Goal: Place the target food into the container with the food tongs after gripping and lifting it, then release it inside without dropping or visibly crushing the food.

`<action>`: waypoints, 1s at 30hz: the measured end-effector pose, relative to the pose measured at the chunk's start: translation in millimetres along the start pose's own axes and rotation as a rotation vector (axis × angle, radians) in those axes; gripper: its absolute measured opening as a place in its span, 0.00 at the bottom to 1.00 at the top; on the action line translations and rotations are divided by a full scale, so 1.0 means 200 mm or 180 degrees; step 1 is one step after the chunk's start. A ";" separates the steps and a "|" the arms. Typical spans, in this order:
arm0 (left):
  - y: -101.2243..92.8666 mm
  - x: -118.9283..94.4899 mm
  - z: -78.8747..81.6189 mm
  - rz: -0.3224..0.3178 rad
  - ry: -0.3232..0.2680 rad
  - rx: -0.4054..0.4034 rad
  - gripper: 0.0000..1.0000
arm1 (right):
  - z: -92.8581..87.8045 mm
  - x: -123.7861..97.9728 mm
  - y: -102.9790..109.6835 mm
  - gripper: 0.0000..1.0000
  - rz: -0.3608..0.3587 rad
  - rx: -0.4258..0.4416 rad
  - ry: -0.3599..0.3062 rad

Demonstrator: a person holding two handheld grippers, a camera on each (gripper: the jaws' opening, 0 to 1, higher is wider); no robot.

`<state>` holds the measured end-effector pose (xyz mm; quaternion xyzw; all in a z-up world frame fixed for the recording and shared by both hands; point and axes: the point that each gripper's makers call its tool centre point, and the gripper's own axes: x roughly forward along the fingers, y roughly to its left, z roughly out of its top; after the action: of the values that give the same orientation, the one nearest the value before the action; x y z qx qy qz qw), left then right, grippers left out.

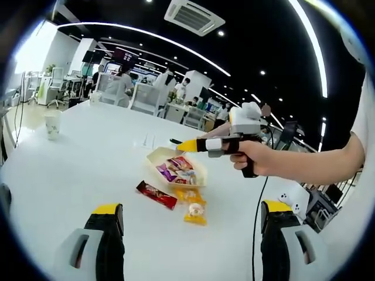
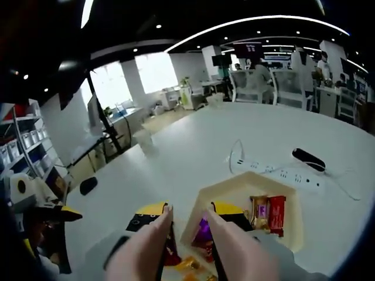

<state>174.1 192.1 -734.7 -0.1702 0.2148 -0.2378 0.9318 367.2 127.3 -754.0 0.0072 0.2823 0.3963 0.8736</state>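
While the cream-coloured shallow container [image 1: 176, 157] already holds several wrapped snacks, the task reads as partly done, with loose food left outside it.

Container: sits at centre frame of the left gripper view on the white counter [image 1: 70, 170]; in the right gripper view it lies at lower centre [image 2: 246, 182], with red and gold packets inside.

Food outside: a dark red wrapped bar [image 1: 156, 195] lies just left of the container; two yellow-wrapped pieces [image 1: 195, 212] lie just below it, lower centre.

Right gripper: seen in the left gripper view at centre right [image 1: 186, 145], held in a person's hand [image 1: 258, 157]; its yellow tip sits above the container's far edge. Its own view shows the yellow-and-black jaws [image 2: 186, 215] slightly apart over the container's near-left rim. I cannot tell whether anything is held between them.

Left gripper: jaws spread wide at the bottom corners [image 1: 192, 218], holding nothing, well short of the food.

Food tongs: none identifiable.

Remaining, judged: grip, lift and set down the loose pieces, then release them inside uncrushed.

Background: a paper cup [image 1: 53, 124] at upper left; a white power strip [image 2: 281, 171] beyond the container.
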 end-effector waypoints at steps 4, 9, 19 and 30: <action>0.00 0.00 0.00 0.0003 0.0004 -0.0011 0.98 | -0.03 0.01 0.02 0.29 0.0018 0.0011 0.0040; 0.01 0.00 0.00 0.0006 -0.0008 -0.0029 0.98 | -0.05 0.02 0.05 0.29 0.0038 0.0048 0.0063; 0.01 0.01 0.00 -0.0007 0.0008 -0.0035 0.98 | -0.08 0.06 0.09 0.29 0.0081 0.0095 0.0100; 0.03 0.00 -0.01 0.0019 0.0020 -0.0063 0.98 | -0.16 0.10 0.14 0.28 0.0165 0.0058 0.0211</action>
<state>176.4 196.7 -739.2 -0.1780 0.2206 -0.2335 0.9301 343.0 154.3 -783.5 0.0093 0.3144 0.4161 0.8532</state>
